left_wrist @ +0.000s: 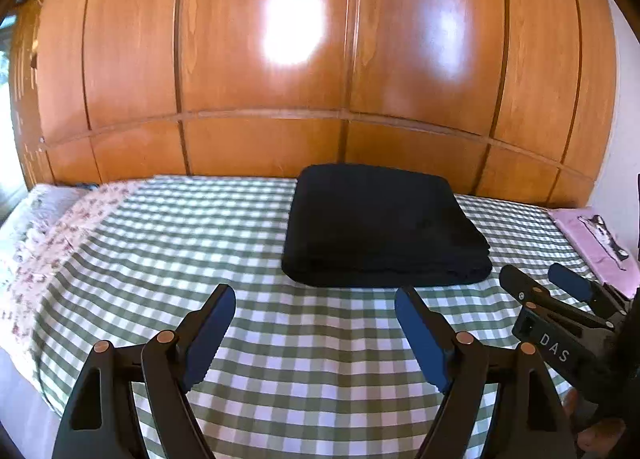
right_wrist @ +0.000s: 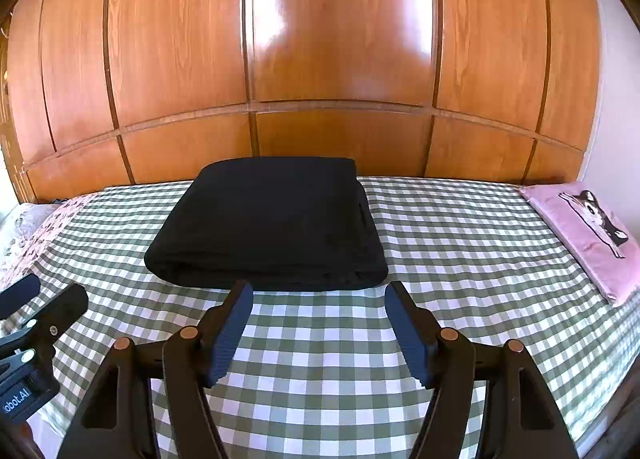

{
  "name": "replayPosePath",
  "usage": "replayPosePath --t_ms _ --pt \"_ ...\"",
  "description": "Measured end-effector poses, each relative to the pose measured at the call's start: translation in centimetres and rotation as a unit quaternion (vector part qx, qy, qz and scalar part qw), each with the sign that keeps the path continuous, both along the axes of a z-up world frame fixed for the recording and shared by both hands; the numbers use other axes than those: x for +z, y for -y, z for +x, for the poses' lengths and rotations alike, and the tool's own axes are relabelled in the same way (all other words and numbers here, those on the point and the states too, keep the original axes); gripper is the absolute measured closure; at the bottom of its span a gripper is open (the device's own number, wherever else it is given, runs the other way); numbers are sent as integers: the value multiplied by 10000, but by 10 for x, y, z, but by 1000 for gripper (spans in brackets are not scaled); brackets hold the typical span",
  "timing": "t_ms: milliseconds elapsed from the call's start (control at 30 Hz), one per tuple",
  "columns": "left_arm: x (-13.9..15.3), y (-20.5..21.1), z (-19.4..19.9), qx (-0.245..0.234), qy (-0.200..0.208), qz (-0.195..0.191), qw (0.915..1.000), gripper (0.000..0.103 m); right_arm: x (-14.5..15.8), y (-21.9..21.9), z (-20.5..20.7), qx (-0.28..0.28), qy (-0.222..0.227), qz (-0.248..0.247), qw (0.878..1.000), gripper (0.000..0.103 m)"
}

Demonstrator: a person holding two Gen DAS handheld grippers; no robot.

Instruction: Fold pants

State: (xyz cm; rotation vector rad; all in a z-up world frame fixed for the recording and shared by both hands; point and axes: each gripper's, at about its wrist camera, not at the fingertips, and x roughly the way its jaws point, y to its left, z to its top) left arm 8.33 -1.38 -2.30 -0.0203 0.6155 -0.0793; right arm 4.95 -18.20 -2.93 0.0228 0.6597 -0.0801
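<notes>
On the checked bed [right_wrist: 460, 227] | black pants [right_wrist: 272, 223] folded, folds indistinct | left gripper [left_wrist: 316, 333] and right gripper [right_wrist: 318, 333] both agape, empty

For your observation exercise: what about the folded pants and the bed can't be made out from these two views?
- Pants: inner folds and underside hidden by the top layer, both views.
- Bed near edge: covered by the left gripper and right gripper.
- Pink cloth: cut off at the left view's right edge.
</notes>
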Motion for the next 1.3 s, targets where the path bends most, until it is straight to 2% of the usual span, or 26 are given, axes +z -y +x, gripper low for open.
replayPosePath --t_ms 200,733,1300 --pt "2 -1 -4 165 28 78 9998 20 0 -1 -2 52 12 26 10000 34" --pt "0 -1 -4 166 -40 134 9998 20 -6 -3 0 158 -28 61 9999 34" --pt "6 -6 -10 248 59 149 9996 20 -7 -8 -1 200 -49 21 9998 33"
